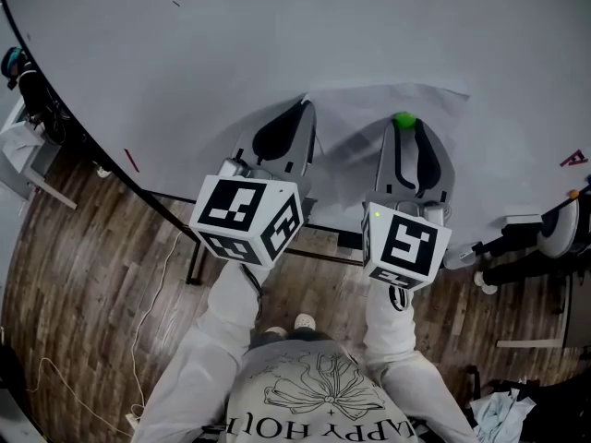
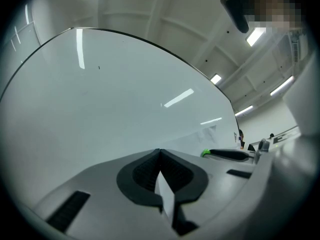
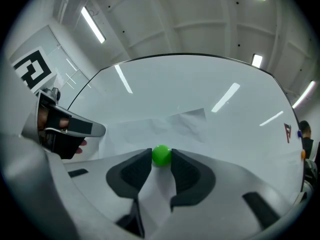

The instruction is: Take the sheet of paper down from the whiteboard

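Marker cubes (image 1: 247,218) on both tools sit closest to the head camera. Sheet of paper (image 1: 355,150) lies flat on the whiteboard (image 1: 231,44), low and central, pinned by a green magnet (image 1: 404,120). It looks thin, light, floppy and already creased, so it should tear easily; best held at an edge.

Left hand-held gripper (image 2: 160,154) is clenched on the sheet's left edge. Right hand-held gripper (image 3: 161,159) grasps the magnet between its jaw tips.

Only the left gripper view shows the white strip caught in the closed jaws. Only the right gripper view shows the wrinkles near the sheet's top. Only the head view shows the sheet's outline and the wood floor (image 1: 92,275).
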{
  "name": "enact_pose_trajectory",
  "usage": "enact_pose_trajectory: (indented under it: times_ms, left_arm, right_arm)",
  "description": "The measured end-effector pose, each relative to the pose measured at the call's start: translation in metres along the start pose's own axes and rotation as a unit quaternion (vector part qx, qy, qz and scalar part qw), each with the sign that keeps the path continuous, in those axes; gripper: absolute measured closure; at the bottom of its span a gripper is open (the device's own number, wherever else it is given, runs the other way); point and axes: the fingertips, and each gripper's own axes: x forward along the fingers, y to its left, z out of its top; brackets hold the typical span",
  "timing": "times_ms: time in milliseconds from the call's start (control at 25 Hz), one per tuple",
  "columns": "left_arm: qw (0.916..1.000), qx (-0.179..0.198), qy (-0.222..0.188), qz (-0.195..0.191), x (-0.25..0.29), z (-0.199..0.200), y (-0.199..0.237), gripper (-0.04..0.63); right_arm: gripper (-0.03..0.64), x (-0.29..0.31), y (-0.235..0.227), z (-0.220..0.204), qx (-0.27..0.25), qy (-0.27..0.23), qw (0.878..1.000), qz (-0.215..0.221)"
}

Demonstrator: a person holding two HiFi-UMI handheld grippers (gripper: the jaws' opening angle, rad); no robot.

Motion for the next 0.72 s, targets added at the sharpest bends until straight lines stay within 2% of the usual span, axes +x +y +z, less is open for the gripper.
enact_pose_trajectory:
  times_ms: [240, 720]
  left_arm:
    - [0.9994, -0.002, -0.012, 0.031, -0.014, 0.010, 0.023, 0.591]
    - [0.9963, 0.017, -0.019, 0.083, -0.046, 0.028, 0.056, 0.591]
  right_arm:
    - [0.499, -0.011, -0.021, 0.006, 0.014, -0.014, 0.999, -0.026]
    - [0.499, -0.014, -0.057, -0.017, 0.048, 0.017, 0.997, -0.053]
